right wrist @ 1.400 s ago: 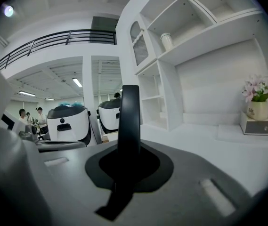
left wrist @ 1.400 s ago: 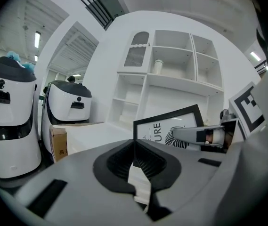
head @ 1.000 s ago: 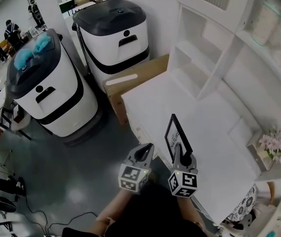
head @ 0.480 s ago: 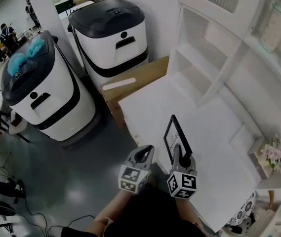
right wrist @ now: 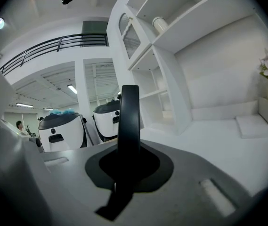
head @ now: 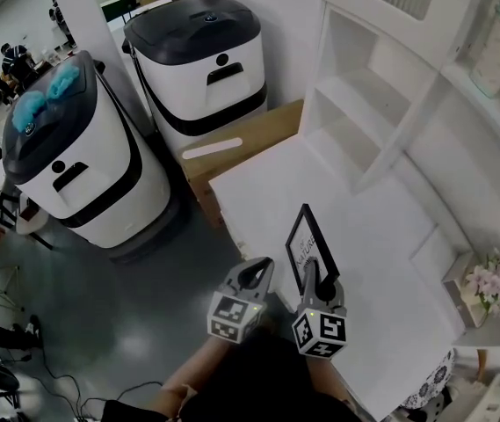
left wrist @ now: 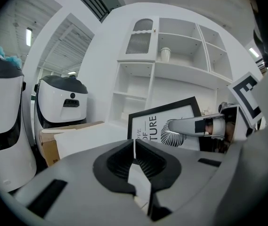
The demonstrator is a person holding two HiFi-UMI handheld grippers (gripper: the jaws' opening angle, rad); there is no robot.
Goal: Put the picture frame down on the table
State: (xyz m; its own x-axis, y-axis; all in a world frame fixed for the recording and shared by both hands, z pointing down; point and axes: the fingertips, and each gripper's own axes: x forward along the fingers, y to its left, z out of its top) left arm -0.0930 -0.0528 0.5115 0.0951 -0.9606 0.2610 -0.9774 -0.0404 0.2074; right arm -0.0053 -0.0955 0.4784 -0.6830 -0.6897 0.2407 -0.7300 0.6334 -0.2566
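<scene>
The black picture frame [head: 306,240] with a white print stands upright, held edge-on over the near left part of the white table [head: 381,227]. My right gripper [head: 318,280] is shut on its lower edge. In the right gripper view the frame [right wrist: 129,117] rises as a dark bar from between the jaws of the right gripper [right wrist: 125,161]. My left gripper [head: 251,275] hangs just left of the table edge, shut and empty. In the left gripper view the left gripper [left wrist: 134,149] points toward the frame's printed face [left wrist: 159,124]. I cannot tell whether the frame touches the table.
Two white machines with dark lids [head: 199,60] [head: 69,152] stand on the floor to the left. A cardboard box [head: 241,143] lies against the table's far end. A white shelf unit [head: 364,95] lines the table's far side. A flower pot [head: 485,280] and a flat white block [head: 434,249] sit at the right.
The right gripper and the frame have drifted slightly to the left in the head view. The left gripper stays beside them, still shut.
</scene>
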